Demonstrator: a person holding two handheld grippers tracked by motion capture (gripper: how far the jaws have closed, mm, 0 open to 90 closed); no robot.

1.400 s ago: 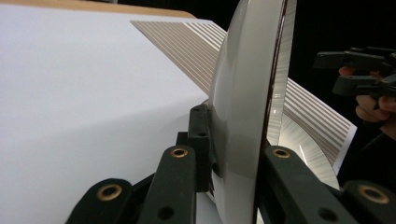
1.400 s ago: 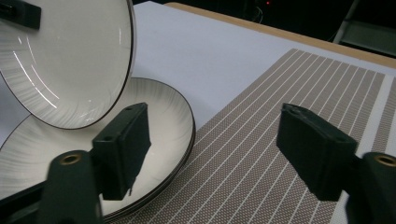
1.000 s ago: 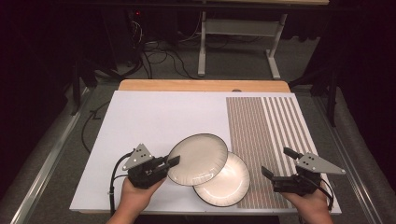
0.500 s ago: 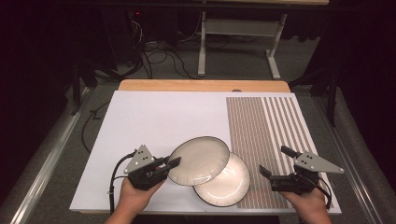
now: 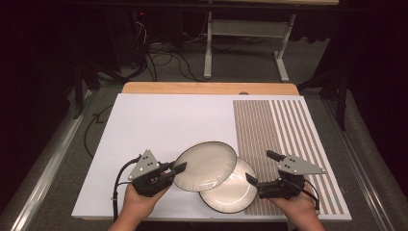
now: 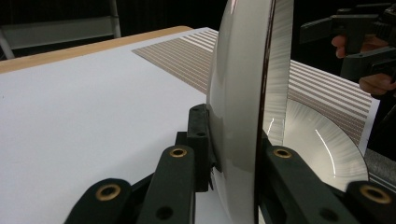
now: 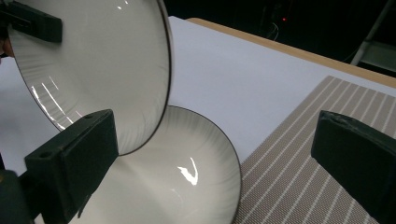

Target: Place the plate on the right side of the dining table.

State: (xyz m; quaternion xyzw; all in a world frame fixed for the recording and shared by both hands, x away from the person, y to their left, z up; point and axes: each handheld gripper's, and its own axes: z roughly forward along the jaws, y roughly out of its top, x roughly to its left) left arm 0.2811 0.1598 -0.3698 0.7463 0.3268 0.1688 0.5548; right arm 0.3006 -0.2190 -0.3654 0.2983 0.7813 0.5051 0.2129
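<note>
Two plates near the front edge of the worktop (image 5: 168, 120), both empty. Upper plate (image 5: 205, 166) is cream with a dark rim, lifted and tilted. Its left edge is raised in the left tool (image 5: 179, 168), and its right side hangs over the lower plate (image 5: 230, 190). Face points up and slightly away from the person.

Left tool is clenched on the upper plate's rim: in the left gripper view the plate (image 6: 243, 107) stands edge-on between the two jaws, one pad on each face. Left hand (image 5: 139, 202) sits at the front edge, left of centre.

Lower plate lies flat on the worktop, face up, straddling the boundary between the white sheet (image 5: 159, 130) and the striped placemat (image 5: 279, 139). In the right gripper view it (image 7: 187, 182) sits partly under the tilted plate (image 7: 93, 74).

Right tool (image 5: 262, 168) is released, jaws wide apart, nothing between them. It sits just right of the lower plate over the placemat, jaws aimed at the plate's right rim, not touching. Right hand (image 5: 293, 204) is at the front edge, right of centre.
</note>
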